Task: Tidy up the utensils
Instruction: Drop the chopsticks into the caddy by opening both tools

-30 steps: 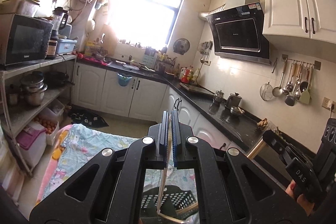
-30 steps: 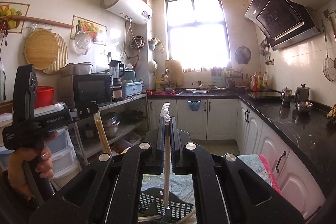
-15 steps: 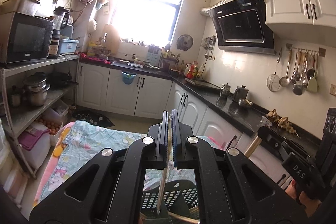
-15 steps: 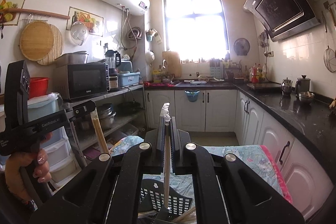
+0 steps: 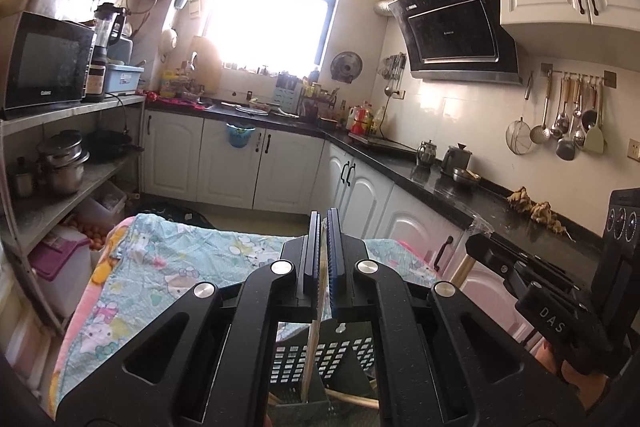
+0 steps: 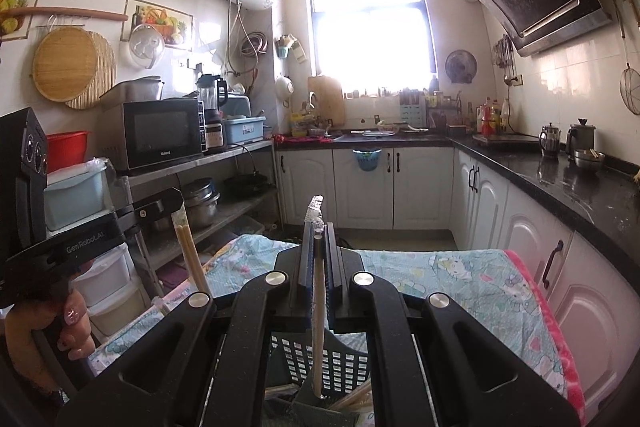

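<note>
My left gripper (image 5: pixel 322 227) is shut on a pair of wooden chopsticks (image 5: pixel 310 355) that hang down into a black perforated utensil basket (image 5: pixel 320 359). My right gripper (image 6: pixel 318 227) is shut on a single wooden chopstick (image 6: pixel 319 323) that points down into the same basket (image 6: pixel 324 363). In the right wrist view the left gripper (image 6: pixel 176 205) shows at the left with its chopsticks (image 6: pixel 190 255). In the left wrist view the right gripper (image 5: pixel 476 247) shows at the right with its chopstick (image 5: pixel 460 271). More wooden utensils lie in the basket.
The basket stands on a table with a light-blue cartoon cloth (image 5: pixel 180 267) (image 6: pixel 460 279). A metal shelf with microwave and pots (image 5: pixel 60 131) is at the left. White cabinets under a black counter (image 5: pixel 440 183) run at the right.
Both grippers have tilted downward and come lower over the basket; more of the cloth and basket shows. The chopsticks stay gripped and reach deeper toward the basket.
</note>
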The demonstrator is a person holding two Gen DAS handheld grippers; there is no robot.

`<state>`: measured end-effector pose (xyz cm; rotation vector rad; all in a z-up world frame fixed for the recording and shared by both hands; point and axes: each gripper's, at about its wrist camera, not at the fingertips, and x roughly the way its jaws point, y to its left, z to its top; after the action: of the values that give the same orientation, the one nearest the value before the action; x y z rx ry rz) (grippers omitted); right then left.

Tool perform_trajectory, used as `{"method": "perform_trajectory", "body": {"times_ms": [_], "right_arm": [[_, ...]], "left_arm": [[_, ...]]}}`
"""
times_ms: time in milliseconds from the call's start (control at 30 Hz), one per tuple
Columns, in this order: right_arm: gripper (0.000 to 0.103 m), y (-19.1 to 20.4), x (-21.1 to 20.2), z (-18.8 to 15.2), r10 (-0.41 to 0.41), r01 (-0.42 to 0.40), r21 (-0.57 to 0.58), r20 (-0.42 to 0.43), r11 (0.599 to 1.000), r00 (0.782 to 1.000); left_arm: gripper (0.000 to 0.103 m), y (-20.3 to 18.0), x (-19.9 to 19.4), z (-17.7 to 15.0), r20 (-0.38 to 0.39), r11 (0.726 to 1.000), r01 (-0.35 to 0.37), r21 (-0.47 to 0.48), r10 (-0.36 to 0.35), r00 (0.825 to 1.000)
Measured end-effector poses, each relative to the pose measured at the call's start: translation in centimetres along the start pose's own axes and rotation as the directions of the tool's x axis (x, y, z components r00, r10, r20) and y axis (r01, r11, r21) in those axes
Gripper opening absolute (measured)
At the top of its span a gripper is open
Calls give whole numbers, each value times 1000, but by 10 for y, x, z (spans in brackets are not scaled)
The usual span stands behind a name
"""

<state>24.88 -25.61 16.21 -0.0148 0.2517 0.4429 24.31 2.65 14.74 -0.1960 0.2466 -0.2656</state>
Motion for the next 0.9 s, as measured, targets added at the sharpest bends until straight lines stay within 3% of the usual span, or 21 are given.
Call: {"method": "perform_trajectory", "body": {"times_ms": [367,467,667,733,900], "right_arm": [[6,-5,10,-15,-23,24,11,-62,1000,998],[15,-5,11,-19,-26,27,10,-85,1000,996],[34,-4,6,-23,-26,26,2,-107,1000,994],[35,-4,4,-24,-27,27,1,-112,1000,993],[42,-4,-3,-24,-34,34,-6,-124,999,992]], "left_arm": [[1,7,10,-16,-69,1000,-9,-22,8,998],[4,12,10,-20,-89,999,-19,-38,15,996],[28,17,0,-18,-98,998,-20,-64,14,995],[32,17,-5,-17,-92,998,-21,-64,15,996],[53,16,-17,-15,-83,997,-26,-70,20,996]]}}
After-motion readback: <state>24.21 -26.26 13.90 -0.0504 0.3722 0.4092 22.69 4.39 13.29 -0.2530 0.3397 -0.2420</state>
